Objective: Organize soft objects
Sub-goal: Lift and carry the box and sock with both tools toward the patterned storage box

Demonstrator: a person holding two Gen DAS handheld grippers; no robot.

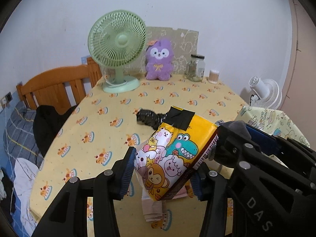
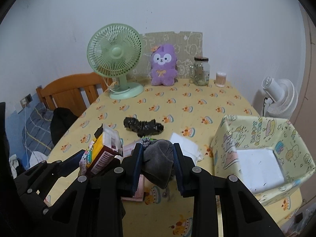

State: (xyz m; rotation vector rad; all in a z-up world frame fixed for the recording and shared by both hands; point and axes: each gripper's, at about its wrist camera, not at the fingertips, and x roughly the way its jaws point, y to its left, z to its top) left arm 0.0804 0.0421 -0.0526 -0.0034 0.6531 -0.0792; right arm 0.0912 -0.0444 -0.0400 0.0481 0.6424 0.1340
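Left wrist: left gripper [image 1: 164, 169] clamps tissue pack [image 1: 173, 156]; right gripper [image 2: 158, 164] (alongside) clamps grey cloth [image 2: 159, 162].

Both of my wrist cameras are delivering soft, even indoor light; I cannot tell where its source is. Shadows are falling faint and short under the green fan [image 1: 116, 53] and the purple plush [image 2: 163, 67]. Fisheye distortion is bending the table [image 1: 110, 116] edges and the wall into curves, and black vignetting is closing the corners. Focus is holding reasonably sharp at centre, softening slightly toward the rim. Faint glare is showing on the glass jar [image 2: 201, 71].
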